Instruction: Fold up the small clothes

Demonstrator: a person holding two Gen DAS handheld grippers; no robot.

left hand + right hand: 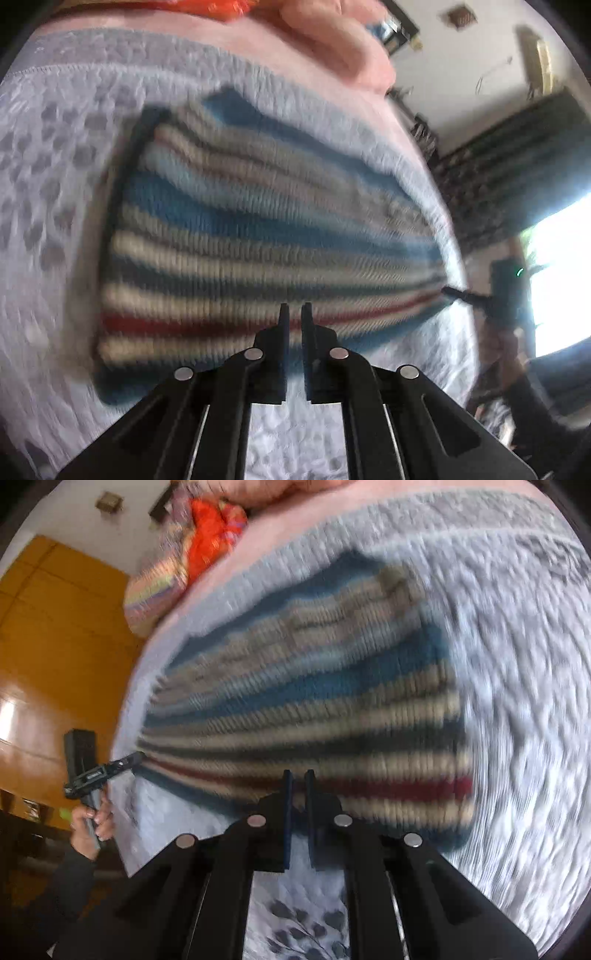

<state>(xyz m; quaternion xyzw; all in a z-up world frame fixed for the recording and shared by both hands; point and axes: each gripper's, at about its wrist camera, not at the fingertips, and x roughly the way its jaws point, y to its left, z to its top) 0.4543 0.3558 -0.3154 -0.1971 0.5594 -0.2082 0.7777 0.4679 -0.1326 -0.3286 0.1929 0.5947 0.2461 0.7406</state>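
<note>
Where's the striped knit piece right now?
The striped knit piece lies flat on the pale bedspread, filling the middle of both wrist views just ahead of each tool; the orange cloth sits beyond its far edge.

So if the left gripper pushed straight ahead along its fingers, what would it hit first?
Probably the striped knitted garment lying on the pale patterned bedspread: the left gripper, nearly shut, points at its red stripe. Motion blur leaves depth uncertain.

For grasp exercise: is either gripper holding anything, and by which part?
Cannot be told. The left gripper and right gripper are nearly closed at the striped knit, near edge; blur hides any pinch.
</note>
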